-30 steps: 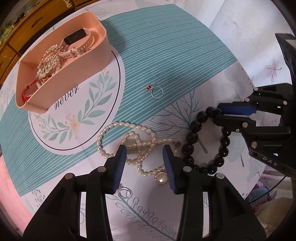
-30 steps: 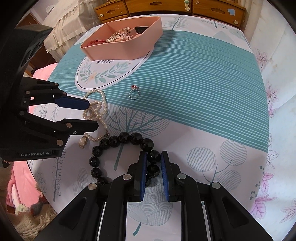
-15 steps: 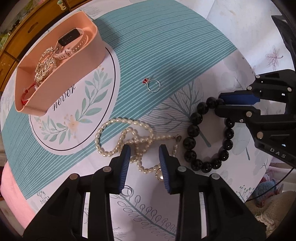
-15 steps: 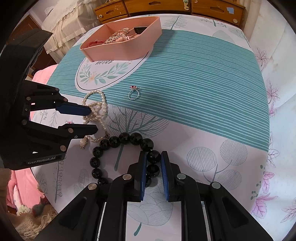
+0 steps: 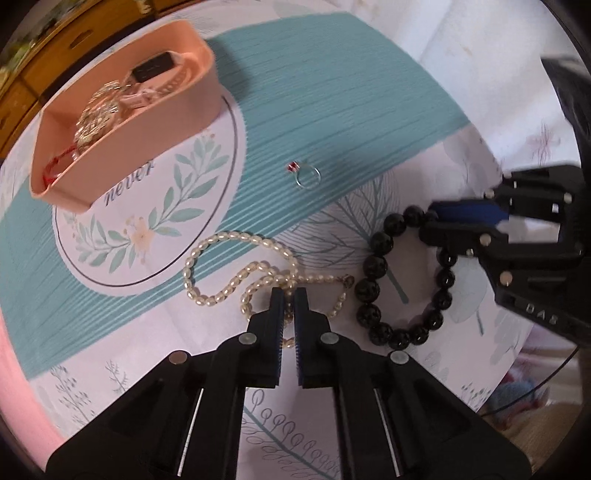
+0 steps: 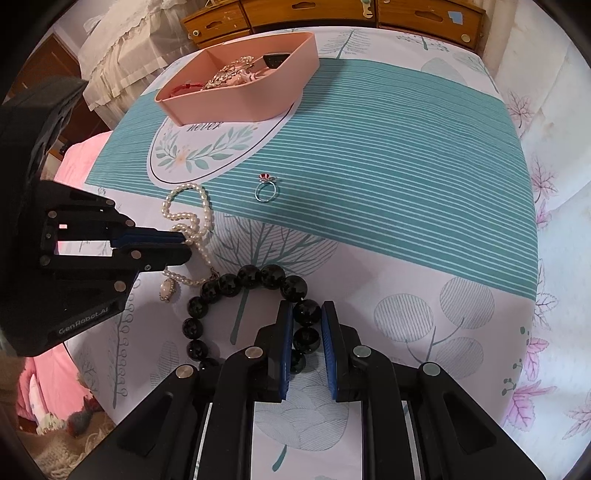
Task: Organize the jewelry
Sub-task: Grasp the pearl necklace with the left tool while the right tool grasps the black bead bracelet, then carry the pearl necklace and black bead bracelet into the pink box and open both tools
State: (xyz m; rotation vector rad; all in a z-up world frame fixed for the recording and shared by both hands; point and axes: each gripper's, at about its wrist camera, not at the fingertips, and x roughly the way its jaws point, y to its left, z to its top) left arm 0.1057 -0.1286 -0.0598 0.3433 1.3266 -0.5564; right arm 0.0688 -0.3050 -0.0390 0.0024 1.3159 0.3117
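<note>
A pearl necklace (image 5: 236, 273) lies looped on the tablecloth. My left gripper (image 5: 289, 295) is shut on its strands; it also shows in the right wrist view (image 6: 184, 246), with the necklace (image 6: 192, 218) in it. A black bead bracelet (image 5: 373, 280) lies to the right. My right gripper (image 6: 307, 314) is shut on one of its beads (image 6: 307, 312) and shows in the left wrist view (image 5: 428, 225). A silver ring with a red stone (image 5: 306, 175) lies on the teal stripes (image 6: 266, 188). A pink tray (image 5: 155, 122) holds a watch and other jewelry at the far left (image 6: 258, 96).
The table is covered with a floral and teal striped cloth (image 6: 388, 155). Wooden drawers (image 6: 332, 14) stand behind the table. A pink cloth (image 5: 14, 354) hangs past the left edge. The table's near edge lies below both grippers.
My left gripper has closed from wide open onto the pearl necklace strands. My right gripper has stayed shut on the black bead bracelet and barely moved.
</note>
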